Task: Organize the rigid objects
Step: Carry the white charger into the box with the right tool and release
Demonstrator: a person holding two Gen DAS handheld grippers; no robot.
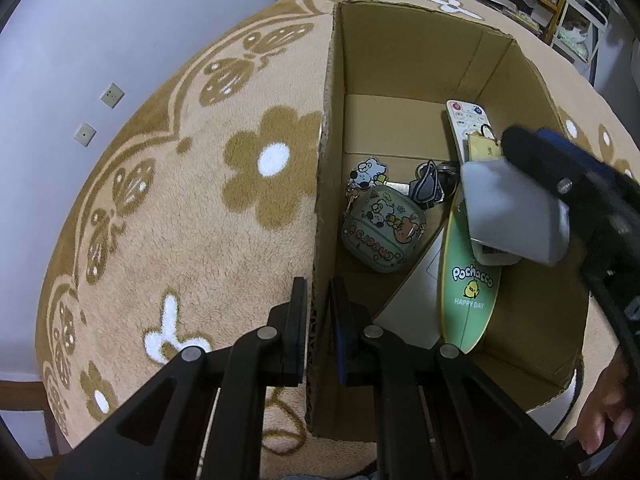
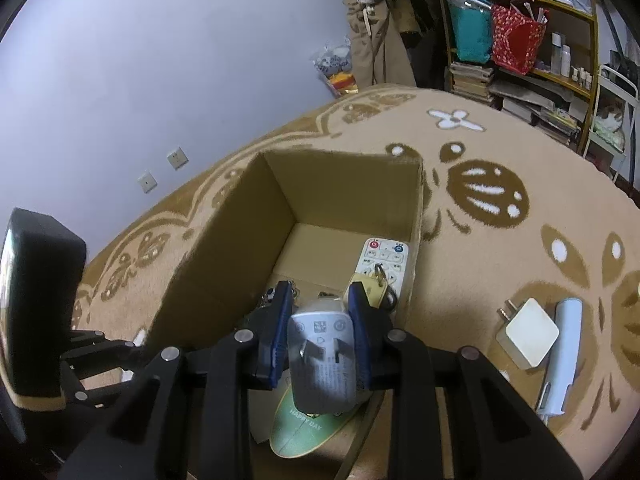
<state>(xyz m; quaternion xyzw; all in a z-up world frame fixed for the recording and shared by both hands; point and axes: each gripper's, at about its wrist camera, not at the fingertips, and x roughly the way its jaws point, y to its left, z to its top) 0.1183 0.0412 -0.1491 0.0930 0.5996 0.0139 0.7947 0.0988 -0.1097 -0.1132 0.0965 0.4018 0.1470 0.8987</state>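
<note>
A cardboard box [image 1: 400, 52] at frame centre already holds a remote [image 1: 464, 120], keys and cases. The right gripper [image 2: 320, 304], jaws clamped on a white charger [image 2: 322, 360], hangs over it. The left gripper [image 1: 318, 292] pinches the box wall. Another charger [image 2: 528, 332] and a white tube [image 2: 562, 352] wait on the carpet, lower right.

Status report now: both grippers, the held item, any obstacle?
Left gripper shut on cardboard box wall. Right gripper shut on grey plug adapter, over box. White charger, pale blue tube on rug.
</note>
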